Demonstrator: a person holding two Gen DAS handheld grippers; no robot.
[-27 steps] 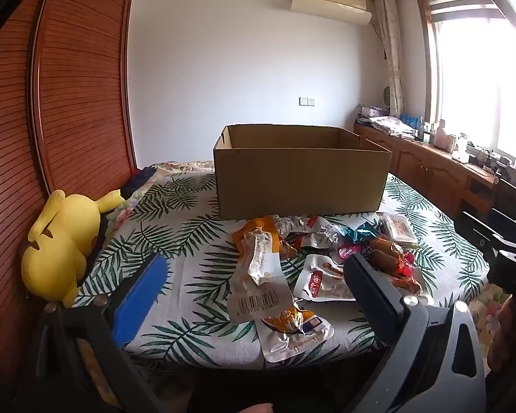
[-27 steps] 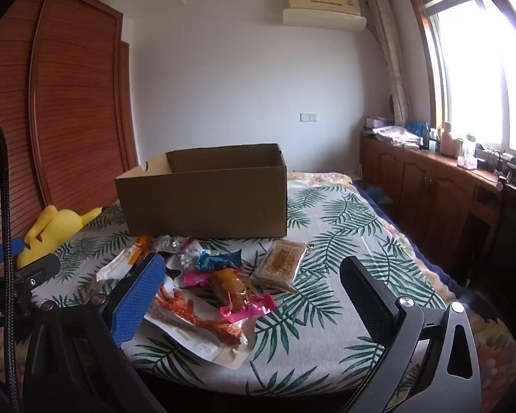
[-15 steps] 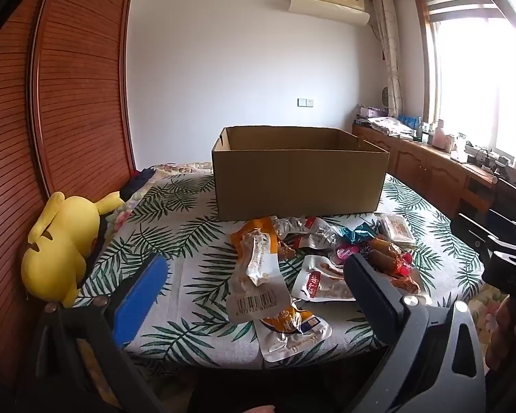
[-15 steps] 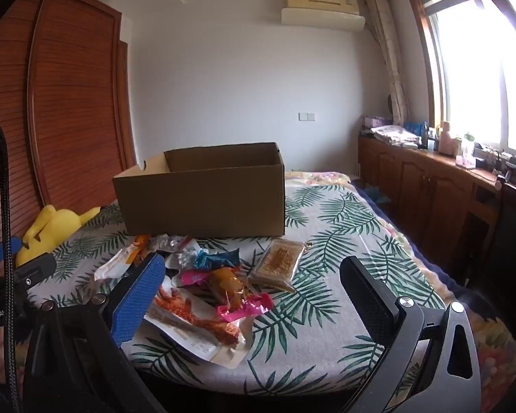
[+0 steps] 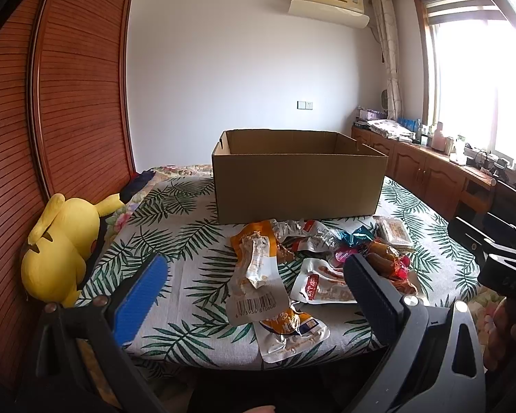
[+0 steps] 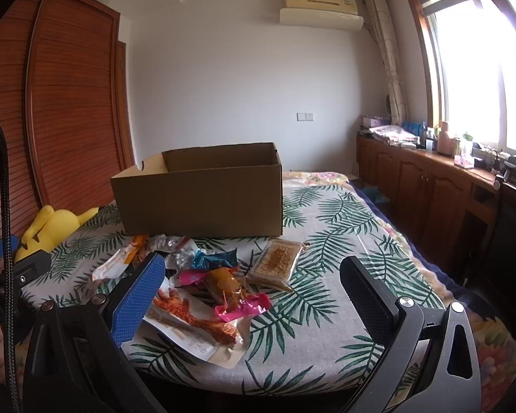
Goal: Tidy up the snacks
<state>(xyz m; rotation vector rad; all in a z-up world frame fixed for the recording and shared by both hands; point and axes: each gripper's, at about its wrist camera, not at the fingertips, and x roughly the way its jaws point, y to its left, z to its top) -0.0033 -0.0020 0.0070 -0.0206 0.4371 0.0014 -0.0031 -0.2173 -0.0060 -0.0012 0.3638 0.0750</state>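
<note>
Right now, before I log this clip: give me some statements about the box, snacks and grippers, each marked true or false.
1. The cardboard box stands open on the bed. True.
2. The left hand-held gripper is shut on a snack packet. False: it is open, holding nothing.
3. The snack pile lies in front of the box, outside it. True.
4. The right hand-held gripper is open. True.
5. The yellow plush toy sits inside the box. False: it lies by the wooden wardrobe, beside the bed.

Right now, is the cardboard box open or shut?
Open: the cardboard box has no lid or flaps over it, and its inner walls show. Contents cannot tell.
</note>
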